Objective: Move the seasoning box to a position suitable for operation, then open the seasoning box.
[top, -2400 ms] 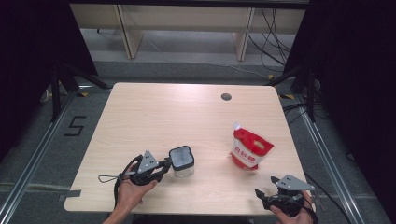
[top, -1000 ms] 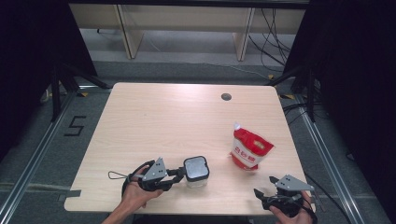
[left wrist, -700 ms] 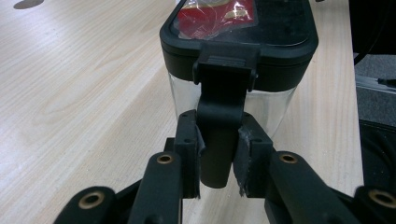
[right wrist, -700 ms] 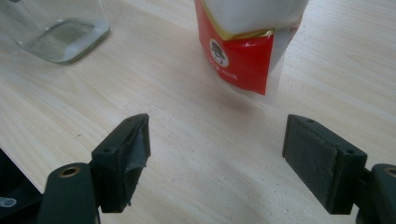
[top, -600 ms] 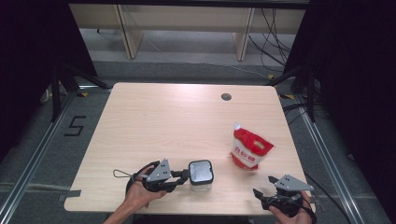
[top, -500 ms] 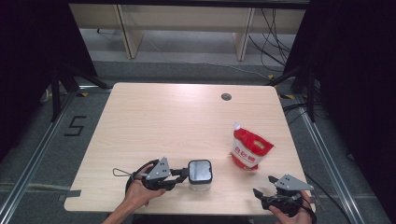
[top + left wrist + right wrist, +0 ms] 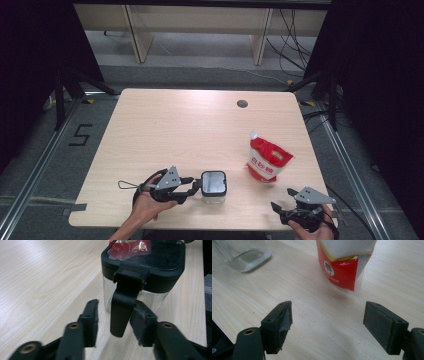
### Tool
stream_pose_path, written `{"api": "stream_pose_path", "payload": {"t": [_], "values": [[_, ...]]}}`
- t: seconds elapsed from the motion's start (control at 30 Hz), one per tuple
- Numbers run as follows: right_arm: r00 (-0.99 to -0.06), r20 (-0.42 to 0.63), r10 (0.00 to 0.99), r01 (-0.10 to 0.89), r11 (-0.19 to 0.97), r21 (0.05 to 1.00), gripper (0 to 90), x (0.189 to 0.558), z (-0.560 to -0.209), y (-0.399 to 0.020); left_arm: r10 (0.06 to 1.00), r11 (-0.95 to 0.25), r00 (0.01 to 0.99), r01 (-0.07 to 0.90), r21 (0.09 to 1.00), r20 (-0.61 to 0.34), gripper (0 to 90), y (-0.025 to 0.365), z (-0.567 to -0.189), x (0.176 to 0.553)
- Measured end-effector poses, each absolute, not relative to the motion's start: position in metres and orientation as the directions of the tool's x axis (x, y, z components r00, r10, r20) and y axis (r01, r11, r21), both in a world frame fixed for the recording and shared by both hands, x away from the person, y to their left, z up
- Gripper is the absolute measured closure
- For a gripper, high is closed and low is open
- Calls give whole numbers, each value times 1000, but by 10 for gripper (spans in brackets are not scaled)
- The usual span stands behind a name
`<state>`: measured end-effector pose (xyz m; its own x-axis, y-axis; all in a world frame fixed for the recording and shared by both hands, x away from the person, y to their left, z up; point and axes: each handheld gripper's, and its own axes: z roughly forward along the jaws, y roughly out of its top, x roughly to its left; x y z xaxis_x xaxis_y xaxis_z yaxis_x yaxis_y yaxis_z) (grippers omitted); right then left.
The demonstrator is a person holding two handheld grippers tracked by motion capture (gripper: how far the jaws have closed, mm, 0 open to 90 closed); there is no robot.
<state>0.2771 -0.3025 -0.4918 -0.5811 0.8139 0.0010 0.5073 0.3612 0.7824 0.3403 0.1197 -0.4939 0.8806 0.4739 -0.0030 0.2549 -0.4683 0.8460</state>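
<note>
High view: pale wood counter [image 7: 165,125] on grey floor [image 7: 45,150]. Clear jar [image 7: 213,186], black-lidded, apparently empty, stands left of the red pouch [image 7: 268,160]. Left gripper [image 7: 192,185] has just been opening, jaws astride the jar's latch [image 7: 122,307]. Right gripper [image 7: 280,209] gapes, empty.

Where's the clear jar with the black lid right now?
In the high view the jar stands near the table's front edge, just right of the left gripper, with the red pouch farther to its right.
</note>
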Motion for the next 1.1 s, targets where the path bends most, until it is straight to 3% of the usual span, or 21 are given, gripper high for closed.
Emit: {"api": "stream_pose_path", "payload": {"t": [0.23,0.6,0.9,1.1], "values": [[-592,31,805,521,353,777,243,277,-493,-303,483,-436,872,322,840,-84,381,123,-491,338],[-584,8,811,515,363,776,243,277,-492,-301,512,-368,847,363,856,-140,333,132,-482,335],[-600,17,800,507,364,781,240,278,-492,-300,516,-339,843,360,869,-148,369,133,-473,334],[-597,28,802,494,340,800,248,275,-489,-294,492,-312,860,318,895,-134,508,132,-464,328]]}}
